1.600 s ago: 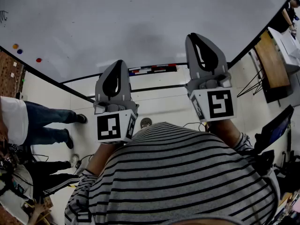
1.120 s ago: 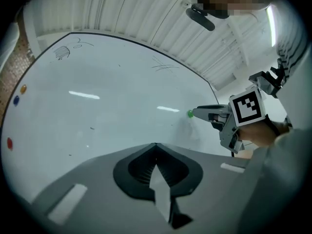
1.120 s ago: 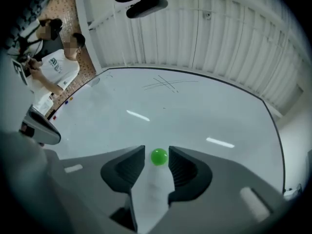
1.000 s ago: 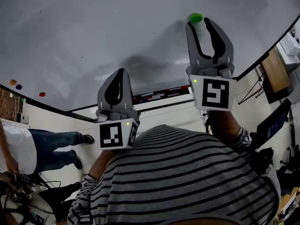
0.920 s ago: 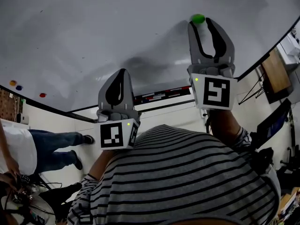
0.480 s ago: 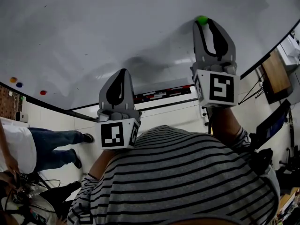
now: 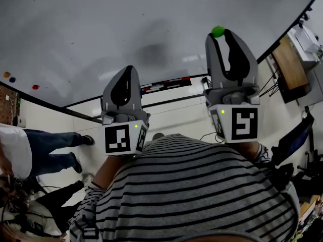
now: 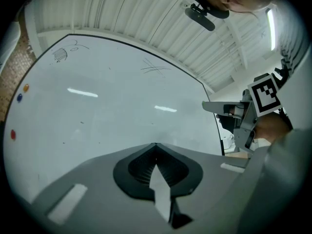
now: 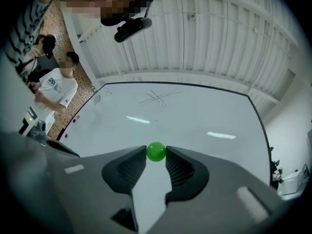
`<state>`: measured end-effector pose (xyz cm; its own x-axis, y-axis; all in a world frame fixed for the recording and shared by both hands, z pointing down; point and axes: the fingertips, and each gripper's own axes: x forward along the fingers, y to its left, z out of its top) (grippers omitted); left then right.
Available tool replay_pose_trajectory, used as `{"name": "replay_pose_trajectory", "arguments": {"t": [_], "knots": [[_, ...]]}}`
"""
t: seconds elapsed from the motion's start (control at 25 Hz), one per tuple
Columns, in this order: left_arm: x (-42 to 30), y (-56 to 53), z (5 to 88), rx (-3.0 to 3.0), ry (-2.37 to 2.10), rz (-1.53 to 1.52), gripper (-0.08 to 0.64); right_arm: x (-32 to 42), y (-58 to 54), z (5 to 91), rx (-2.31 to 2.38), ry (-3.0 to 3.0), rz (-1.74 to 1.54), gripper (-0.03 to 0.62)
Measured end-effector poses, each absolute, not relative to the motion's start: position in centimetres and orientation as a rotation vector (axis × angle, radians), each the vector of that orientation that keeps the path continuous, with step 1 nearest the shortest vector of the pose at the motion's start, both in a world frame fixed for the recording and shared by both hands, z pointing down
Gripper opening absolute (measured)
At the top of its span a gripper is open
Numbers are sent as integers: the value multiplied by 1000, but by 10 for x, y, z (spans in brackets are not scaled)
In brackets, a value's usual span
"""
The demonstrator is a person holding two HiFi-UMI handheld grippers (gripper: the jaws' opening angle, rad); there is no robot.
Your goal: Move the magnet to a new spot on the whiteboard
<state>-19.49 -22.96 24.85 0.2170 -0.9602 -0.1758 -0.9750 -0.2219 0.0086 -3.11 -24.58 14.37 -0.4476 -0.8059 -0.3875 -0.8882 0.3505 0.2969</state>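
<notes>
Magnet [image 9: 156, 152] now inside opening right gripper [image 7: 220, 34]

Left tool [image 8: 156, 145]: jaws together, nothing between them, held lower and closer to the body. Right tool [image 7: 221, 36]: reached further out, jaws opening, both tips touching the magnet [image 9: 156, 152] between them. Both forearms point forward.

- The small green round magnet [image 9: 156, 152] sits on the white whiteboard [image 9: 195, 111], between the tips of the right gripper's [image 7: 220, 34] opening jaws.
- The left gripper [image 7: 128, 69] is to the right gripper's left, near the whiteboard's lower edge.
- Three small round magnets [image 7: 12, 79] sit far left of the left gripper.
</notes>
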Motion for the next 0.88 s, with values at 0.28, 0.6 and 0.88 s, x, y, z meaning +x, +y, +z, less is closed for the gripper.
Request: {"name": "replay_pose_trajectory", "arguments": {"t": [0.28,0.6,0.88], "knots": [[-133,-176,253,-2352,1908,199,17,21,-195,181,-1515,2544,570,120],[-92,-106,262,-2306,1942,144,15,49,-140,225,-1456,2639,446,120],[-78,-83,263,-2277,1952,133,15,63,-121,238,-1441,2664,425,120]]}}
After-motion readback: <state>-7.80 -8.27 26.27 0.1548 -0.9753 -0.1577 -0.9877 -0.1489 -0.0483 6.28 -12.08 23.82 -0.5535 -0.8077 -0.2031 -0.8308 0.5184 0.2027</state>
